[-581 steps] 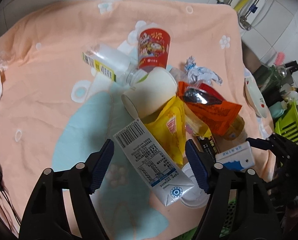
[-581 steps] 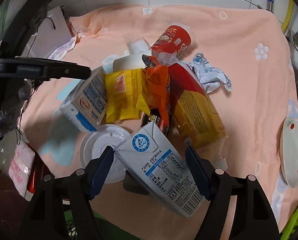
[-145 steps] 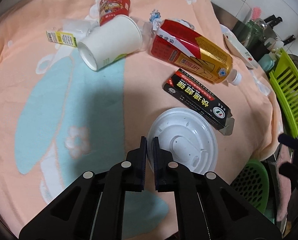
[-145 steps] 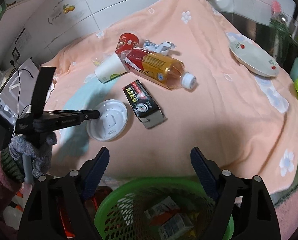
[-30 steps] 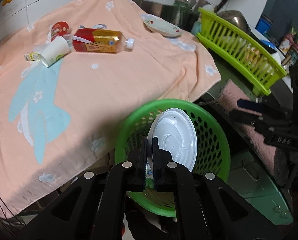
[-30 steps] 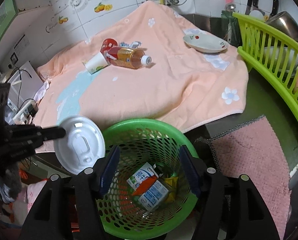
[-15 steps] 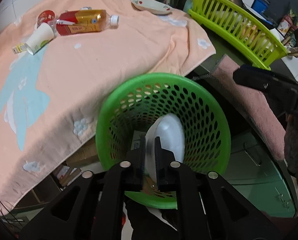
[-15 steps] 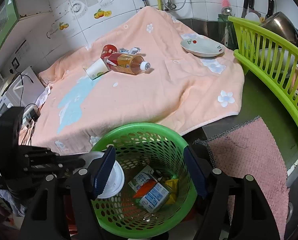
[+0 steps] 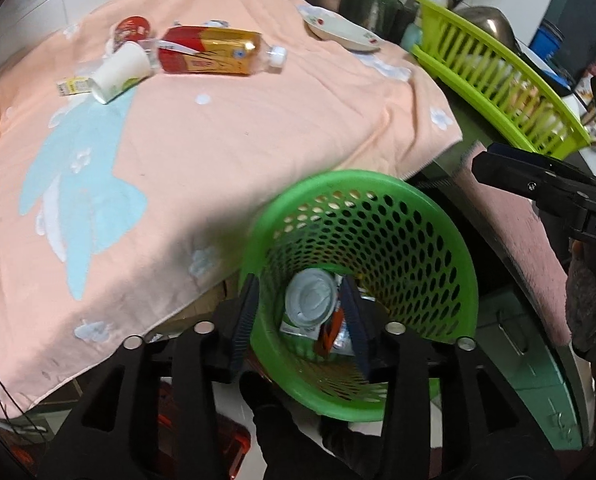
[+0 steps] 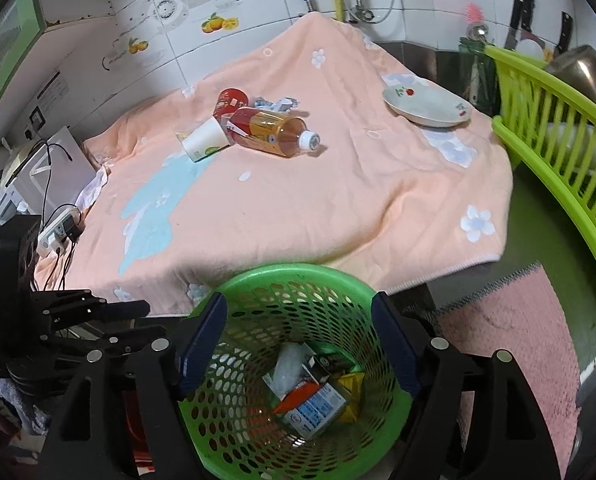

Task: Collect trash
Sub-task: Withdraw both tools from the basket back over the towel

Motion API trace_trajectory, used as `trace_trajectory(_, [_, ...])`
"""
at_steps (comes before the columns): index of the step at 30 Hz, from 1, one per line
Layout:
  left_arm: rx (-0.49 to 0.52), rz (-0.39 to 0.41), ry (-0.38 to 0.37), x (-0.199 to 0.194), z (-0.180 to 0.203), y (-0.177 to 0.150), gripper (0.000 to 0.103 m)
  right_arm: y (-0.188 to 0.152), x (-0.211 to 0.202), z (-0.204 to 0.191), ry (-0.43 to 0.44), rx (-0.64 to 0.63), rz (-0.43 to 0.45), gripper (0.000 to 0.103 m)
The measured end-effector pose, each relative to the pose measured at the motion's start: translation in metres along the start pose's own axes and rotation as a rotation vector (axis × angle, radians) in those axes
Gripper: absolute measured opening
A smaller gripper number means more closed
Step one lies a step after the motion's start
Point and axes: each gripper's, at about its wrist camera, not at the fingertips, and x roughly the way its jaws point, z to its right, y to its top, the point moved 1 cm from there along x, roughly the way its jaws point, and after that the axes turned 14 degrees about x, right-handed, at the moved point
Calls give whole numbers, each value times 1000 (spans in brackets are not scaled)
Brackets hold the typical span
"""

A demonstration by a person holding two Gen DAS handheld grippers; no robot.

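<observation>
Hovering over the green basket [image 9: 438,240], just off the near edge of the blanket [image 9: 218,152]: left gripper [image 9: 302,320] with jaws opening and gripping nothing, the white lid [image 9: 310,300] lying loose below among the cartons. Right gripper [image 10: 298,348] likewise opening, empty, basket rim showing between its pads. Waiting far off toward the blanket's back edge: the bottle [image 10: 270,132], long axis crosswise, cap toward the plate [image 10: 426,106]; paper cup [image 10: 204,142] touching its base; red cup [image 10: 230,100] behind. Seemingly about equally far from both grippers.
</observation>
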Motion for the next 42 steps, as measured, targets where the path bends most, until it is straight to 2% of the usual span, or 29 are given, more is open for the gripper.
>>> trace_trajectory(10, [-71,23,43,-13,-22,-6,50,20,14,-21,34,-44,-15,74])
trace_trajectory(12, [-92,39,67,-19,-27,-8,55,25,16,-28,34,-69,-16,74])
trace_trajectory(19, [-181,66,122,-36,-48,-18,56,41,27,-50,60,-126,-25,75])
trace_trajectory(26, [-258,87,180,-54,-71,-28,61,54,41,-67,80,-160,-38,76])
trace_trajectory(42, [-355,94,242,-68,-105,-44,68,72,69,-100,119,-215,-55,79])
